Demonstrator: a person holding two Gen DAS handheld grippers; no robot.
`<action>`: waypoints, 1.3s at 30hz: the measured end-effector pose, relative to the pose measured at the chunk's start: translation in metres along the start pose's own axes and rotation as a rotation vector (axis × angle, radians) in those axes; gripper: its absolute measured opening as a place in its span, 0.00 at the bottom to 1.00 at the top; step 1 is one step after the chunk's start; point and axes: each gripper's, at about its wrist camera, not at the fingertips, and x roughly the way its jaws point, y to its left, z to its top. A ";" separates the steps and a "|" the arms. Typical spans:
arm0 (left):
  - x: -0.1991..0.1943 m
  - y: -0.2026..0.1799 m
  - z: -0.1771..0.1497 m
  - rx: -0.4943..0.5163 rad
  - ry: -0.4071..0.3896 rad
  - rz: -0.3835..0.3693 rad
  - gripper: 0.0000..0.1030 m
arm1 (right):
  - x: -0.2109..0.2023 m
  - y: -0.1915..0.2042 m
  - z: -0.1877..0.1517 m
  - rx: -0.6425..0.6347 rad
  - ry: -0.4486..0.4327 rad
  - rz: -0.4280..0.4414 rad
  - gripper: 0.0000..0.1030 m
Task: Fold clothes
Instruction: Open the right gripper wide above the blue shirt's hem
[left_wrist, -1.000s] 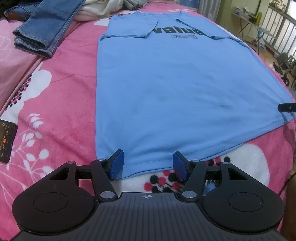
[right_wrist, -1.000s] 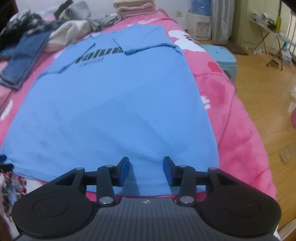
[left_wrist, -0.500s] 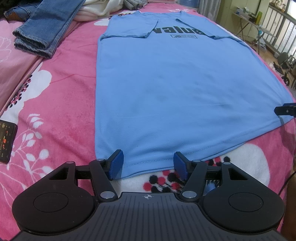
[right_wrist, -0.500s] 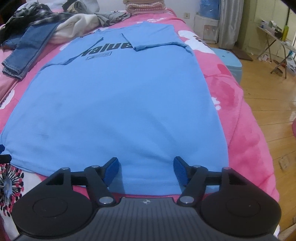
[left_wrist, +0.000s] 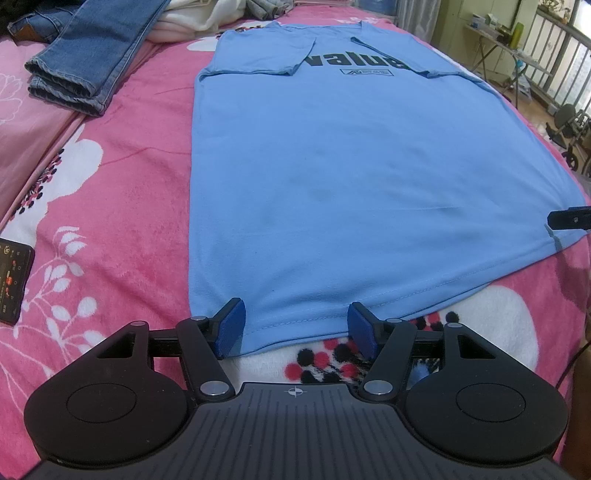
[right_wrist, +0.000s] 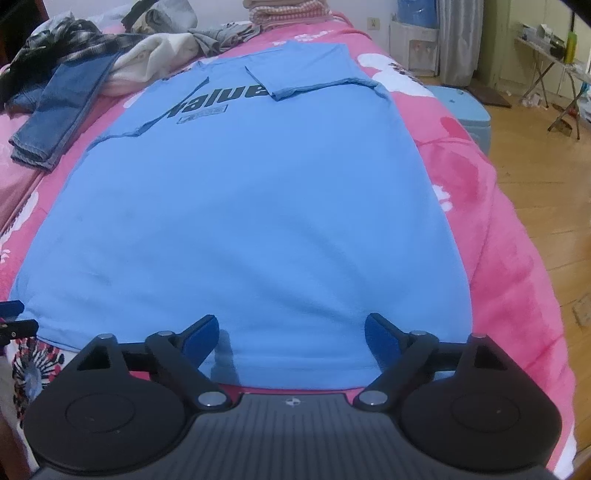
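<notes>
A light blue T-shirt (left_wrist: 351, 177) with a black "value" print lies flat on the pink floral blanket (left_wrist: 122, 206), both sleeves folded in over the chest. My left gripper (left_wrist: 295, 326) stands open over the near left corner of the hem, its blue pads apart on either side of the cloth edge. My right gripper (right_wrist: 293, 332) hangs over the near right part of the T-shirt (right_wrist: 251, 206) hem. Its jaws are opening, with the hem lying between them and untouched by the pads. Each gripper's tip shows at the edge of the other's view.
Folded jeans (left_wrist: 88, 55) and a heap of clothes (right_wrist: 147, 51) lie at the far left of the bed. A phone (left_wrist: 13, 280) rests on the blanket at left. To the right the bed drops to a wooden floor (right_wrist: 546, 177) with a blue stool (right_wrist: 461, 110).
The right gripper's jaws have spread much wider over the hem. The left gripper and the T-shirt have stayed as they were.
</notes>
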 end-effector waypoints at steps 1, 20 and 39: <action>0.000 0.000 0.000 0.000 0.000 0.000 0.61 | 0.000 0.000 0.000 0.004 0.000 0.004 0.89; 0.001 0.000 0.001 0.003 0.002 0.001 0.62 | -0.026 0.004 0.012 0.001 -0.184 -0.082 1.00; 0.001 0.000 0.000 0.003 0.002 0.002 0.63 | -0.032 0.015 0.016 -0.111 -0.256 -0.110 1.00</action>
